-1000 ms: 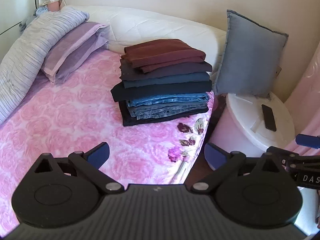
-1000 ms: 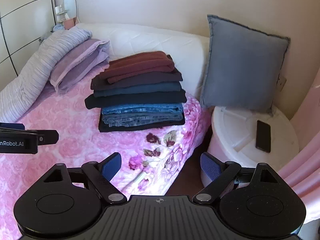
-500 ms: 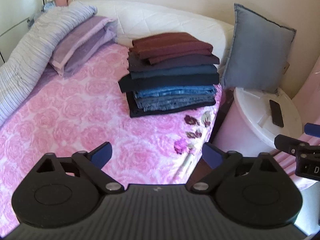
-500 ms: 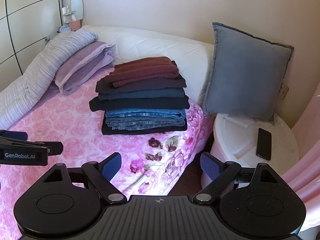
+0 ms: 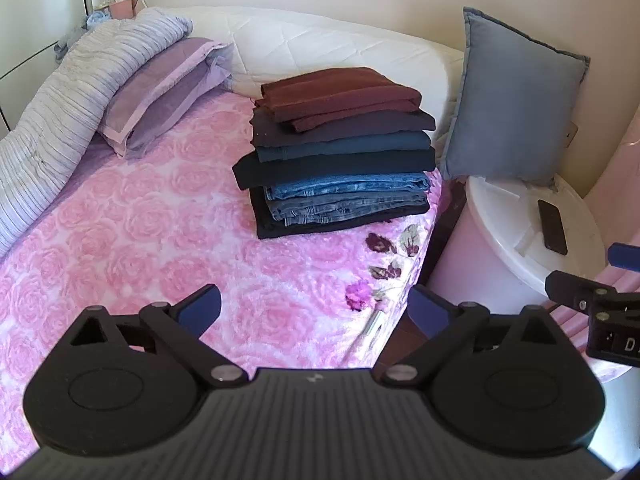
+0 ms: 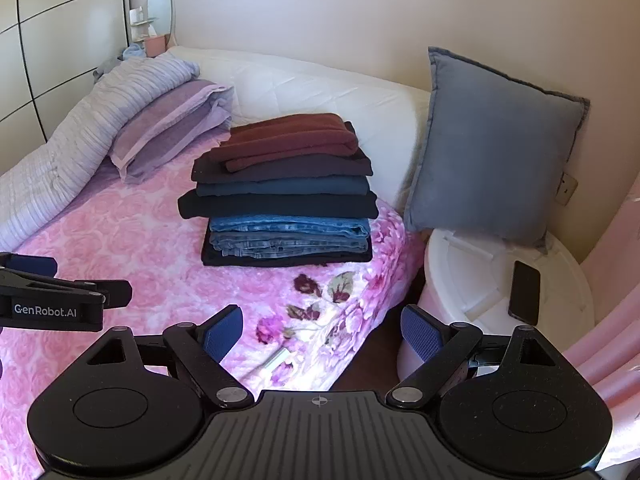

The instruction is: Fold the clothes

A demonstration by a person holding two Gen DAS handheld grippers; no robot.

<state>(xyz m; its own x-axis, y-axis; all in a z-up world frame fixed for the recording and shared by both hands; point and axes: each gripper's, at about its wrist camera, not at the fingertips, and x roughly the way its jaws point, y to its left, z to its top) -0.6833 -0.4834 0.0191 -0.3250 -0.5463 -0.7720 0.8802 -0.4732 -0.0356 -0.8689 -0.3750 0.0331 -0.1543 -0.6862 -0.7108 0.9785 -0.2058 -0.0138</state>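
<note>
At the far left a striped grey-lilac quilt (image 5: 60, 120) lies bunched along the bed's edge, with a purple pillow (image 5: 160, 92) leaning against it and a white quilted headboard (image 5: 320, 52) curving behind. The pink rose-patterned blanket (image 5: 140, 220) covers the bed; nearest the cameras, the left gripper (image 5: 316, 308) hangs above it, its jaws opening and nothing between its blue pads. Farther back and to the right, near the bed's right edge, stands the stack of folded clothes (image 5: 340, 156): a maroon garment (image 5: 340, 94) on top, dark navy and teal pieces beneath, then folded blue jeans (image 5: 348, 200), with a black piece at the bottom. Each layer lies flat on the one below, edges roughly aligned. The right gripper (image 6: 322, 338) hovers over the blanket's near right corner, jaws spread wide and empty. Right of the bed a grey-blue cushion (image 6: 492, 160) stands upright against the wall, resting on a round white lid (image 6: 472, 276) of a pale pink container. A black phone (image 6: 524, 292) lies flat on that lid, toward its right side. Pink curtain folds (image 6: 608, 320) hang at the far right.
</note>
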